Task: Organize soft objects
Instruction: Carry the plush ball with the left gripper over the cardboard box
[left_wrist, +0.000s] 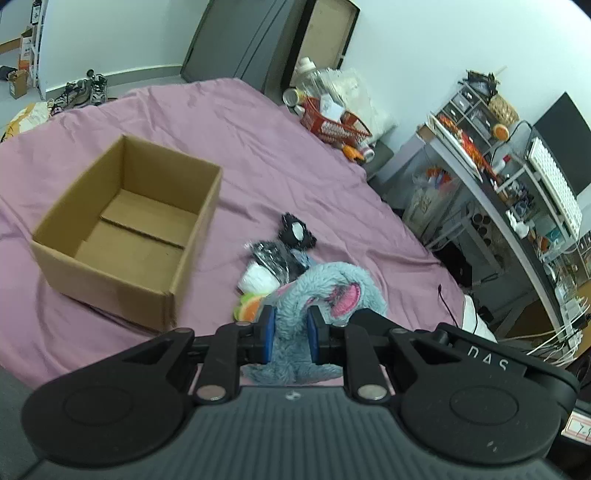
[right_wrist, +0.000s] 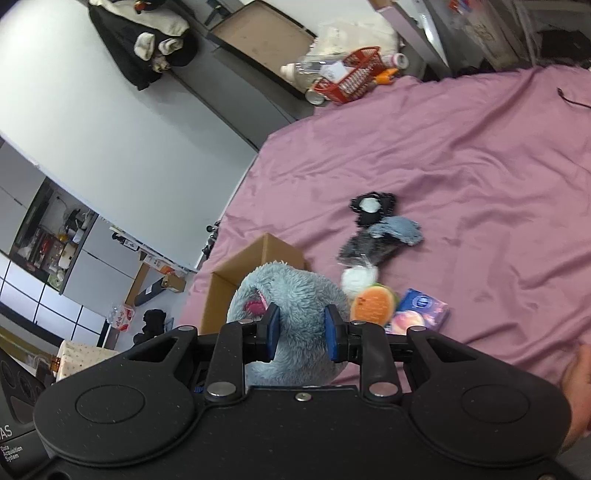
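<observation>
A fluffy grey-blue plush toy with pink patches is held above the pink bedsheet. My left gripper is shut on one end of it. My right gripper is shut on another part of the same plush. An open, empty cardboard box stands on the bed to the left; its corner shows behind the plush in the right wrist view. A pile of soft items lies beyond the plush: a black-and-white one, a white one, an orange-green one, a blue cloth.
A blue-pink packet lies by the pile. A red basket with bottles and clutter sits at the bed's far edge. A cluttered desk with shelves and a keyboard stands to the right of the bed. A black cable lies on the sheet.
</observation>
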